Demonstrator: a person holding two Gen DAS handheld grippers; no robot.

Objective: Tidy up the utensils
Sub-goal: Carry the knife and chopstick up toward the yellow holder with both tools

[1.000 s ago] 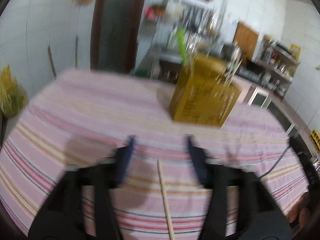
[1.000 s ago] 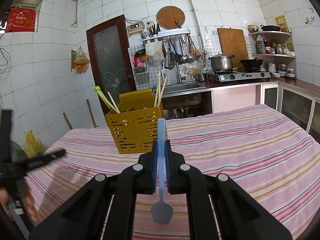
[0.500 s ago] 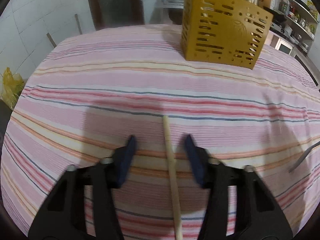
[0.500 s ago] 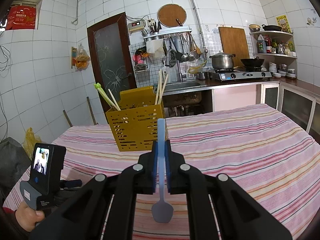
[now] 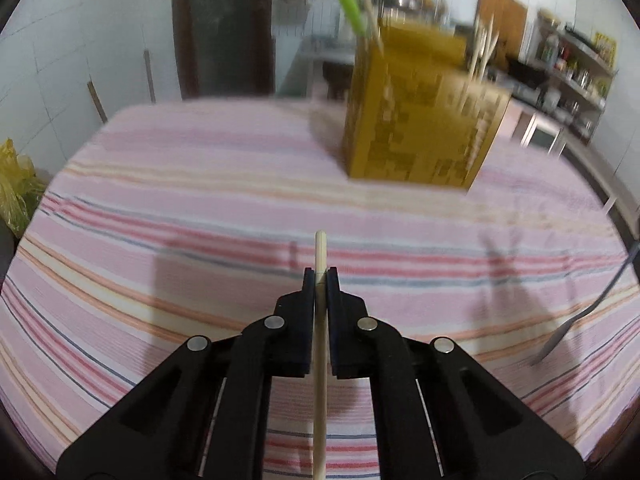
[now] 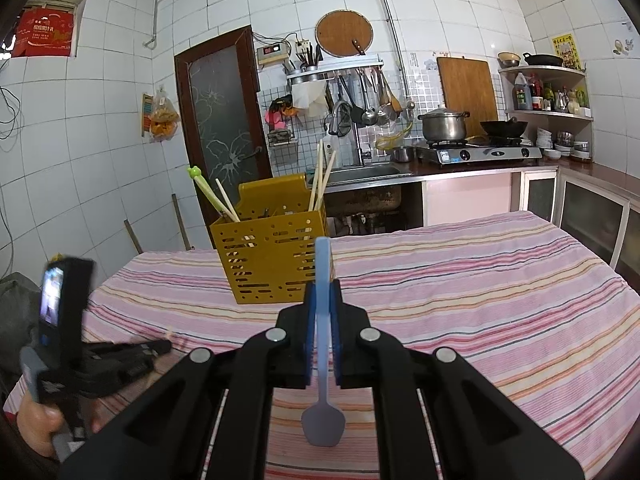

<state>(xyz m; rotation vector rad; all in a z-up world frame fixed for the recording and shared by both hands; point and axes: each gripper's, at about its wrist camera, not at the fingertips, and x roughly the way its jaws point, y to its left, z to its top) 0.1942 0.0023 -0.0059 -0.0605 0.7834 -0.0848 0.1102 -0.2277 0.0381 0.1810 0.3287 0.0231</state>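
Observation:
A wooden chopstick [image 5: 319, 248] lies along my left gripper [image 5: 320, 274], whose jaws are closing with the pads pressing on it; its tip pokes out past the fingertips above the striped tablecloth [image 5: 160, 240]. The yellow slotted utensil holder [image 5: 420, 120] stands ahead and to the right, with chopsticks and a green-topped stick in it. My right gripper [image 6: 322, 284] is shut on a light blue spoon [image 6: 323, 420], bowl hanging toward the camera, handle pointing at the holder [image 6: 272, 264]. In the right wrist view the left gripper [image 6: 160, 346] is low at the left, in a person's hand [image 6: 40, 420].
A grey metal utensil [image 5: 576, 324] lies on the cloth at the right edge of the left wrist view. Behind the table are a sink and counter [image 6: 372, 172], a stove with pots [image 6: 476, 148], a dark door [image 6: 220, 120] and tiled walls.
The left gripper's jaws closed from wide apart onto the chopstick and the gripper shifted over the table. The right gripper and its blue spoon stayed put.

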